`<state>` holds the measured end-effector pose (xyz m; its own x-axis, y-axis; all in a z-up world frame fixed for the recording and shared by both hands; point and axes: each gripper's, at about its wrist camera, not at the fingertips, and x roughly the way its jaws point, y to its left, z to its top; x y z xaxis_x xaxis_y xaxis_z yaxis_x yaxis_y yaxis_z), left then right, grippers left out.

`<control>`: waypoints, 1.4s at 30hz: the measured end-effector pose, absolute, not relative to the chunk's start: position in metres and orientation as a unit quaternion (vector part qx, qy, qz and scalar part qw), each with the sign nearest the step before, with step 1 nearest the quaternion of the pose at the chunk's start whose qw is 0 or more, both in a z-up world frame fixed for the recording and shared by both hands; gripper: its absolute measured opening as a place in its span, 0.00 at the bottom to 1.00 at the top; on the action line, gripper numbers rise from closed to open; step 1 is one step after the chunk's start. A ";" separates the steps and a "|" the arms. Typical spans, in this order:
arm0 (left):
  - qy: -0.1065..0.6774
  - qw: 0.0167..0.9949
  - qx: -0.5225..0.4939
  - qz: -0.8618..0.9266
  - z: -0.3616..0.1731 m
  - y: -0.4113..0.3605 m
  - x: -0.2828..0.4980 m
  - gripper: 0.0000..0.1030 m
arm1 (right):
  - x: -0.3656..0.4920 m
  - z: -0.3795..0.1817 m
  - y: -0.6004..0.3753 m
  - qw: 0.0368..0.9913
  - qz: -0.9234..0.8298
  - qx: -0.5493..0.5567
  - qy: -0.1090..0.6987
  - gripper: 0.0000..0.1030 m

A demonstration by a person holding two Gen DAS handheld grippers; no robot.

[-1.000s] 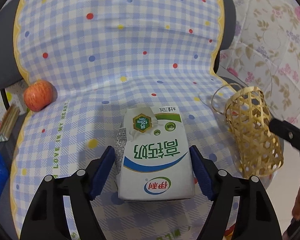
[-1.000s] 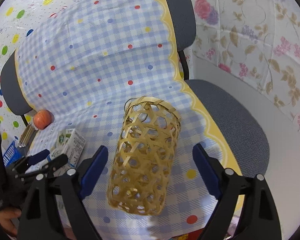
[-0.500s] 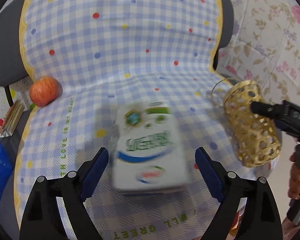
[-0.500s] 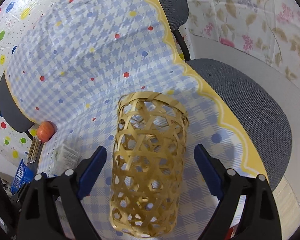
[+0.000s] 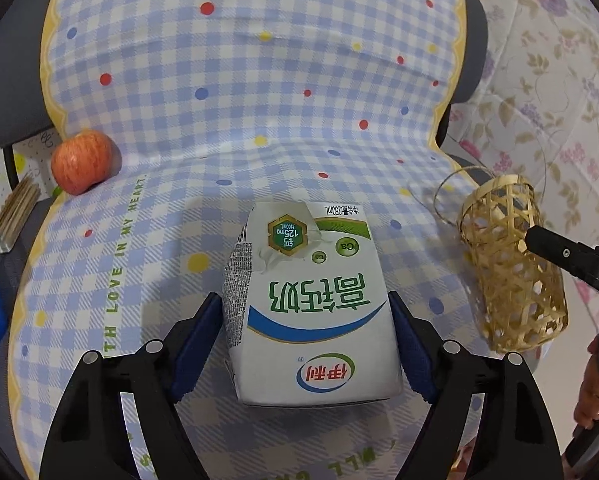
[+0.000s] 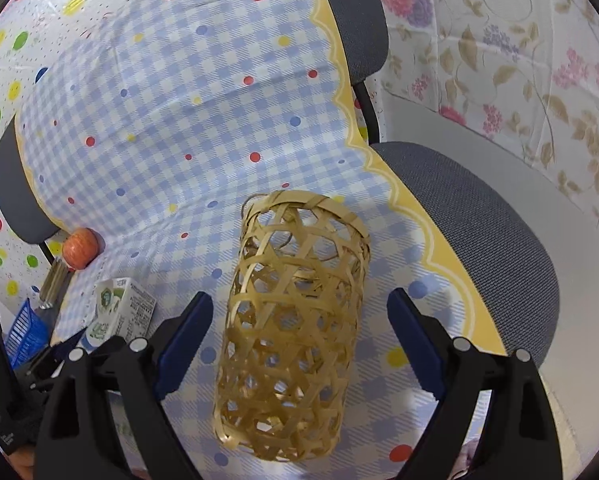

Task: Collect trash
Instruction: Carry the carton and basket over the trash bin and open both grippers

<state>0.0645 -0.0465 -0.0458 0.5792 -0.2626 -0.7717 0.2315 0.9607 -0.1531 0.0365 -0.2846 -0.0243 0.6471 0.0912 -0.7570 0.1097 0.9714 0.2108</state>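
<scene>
A white milk carton (image 5: 311, 312) with green and blue print lies flat on the checked cloth (image 5: 239, 80), well left of a woven bamboo basket (image 6: 295, 320) lying on its side.

you are looking at a white rectangular milk carton with green and blue print (image 5: 311, 312), its lettering showing upside down: large green characters "高钙奶", a hexagon badge reading "125mg", two round "ca" marks, "250ml" along the far edge, and the red "伊利" logo. the blue-and-white checked cloth with coloured dots (image 5: 259, 80) is carrying green letters reading "love in my heart".
</scene>
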 end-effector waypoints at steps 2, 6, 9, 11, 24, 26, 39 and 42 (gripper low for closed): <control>0.435 0.889 -0.013 -0.141 -0.044 -0.047 0.063 0.77 | 0.036 -0.023 -0.285 0.900 -0.002 0.119 0.420 0.84; 0.424 0.894 -0.010 -0.146 -0.036 -0.046 0.054 0.77 | 0.044 -0.022 -0.289 0.896 -0.008 0.130 0.425 0.84; 0.419 0.896 -0.012 -0.148 -0.030 -0.043 0.050 0.78 | 0.052 -0.027 -0.291 0.888 -0.001 0.148 0.435 0.84; 0.417 0.897 -0.013 -0.148 -0.028 -0.041 0.048 0.78 | 0.057 -0.032 -0.292 0.880 0.008 0.164 0.445 0.71; 0.366 0.908 0.010 -0.204 0.011 -0.062 0.000 0.78 | -0.032 0.013 -0.290 0.916 0.025 0.137 0.376 0.68; 0.351 0.911 0.012 -0.216 0.022 -0.068 -0.010 0.78 | -0.056 0.023 -0.295 0.922 0.022 0.135 0.362 0.68; 0.342 0.877 0.055 -0.334 0.005 -0.146 -0.107 0.78 | -0.196 0.011 -0.326 0.928 -0.067 0.098 0.354 0.69; 0.357 0.862 0.075 -0.353 -0.015 -0.164 -0.126 0.78 | -0.217 -0.005 -0.333 0.922 -0.083 0.100 0.364 0.69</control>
<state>-0.1255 -0.1643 -0.0153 0.4963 -0.5548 -0.6678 0.6613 0.7399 -0.1233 -0.2171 -0.3328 -0.0047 0.7209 -0.0806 -0.6883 0.2259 0.9663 0.1234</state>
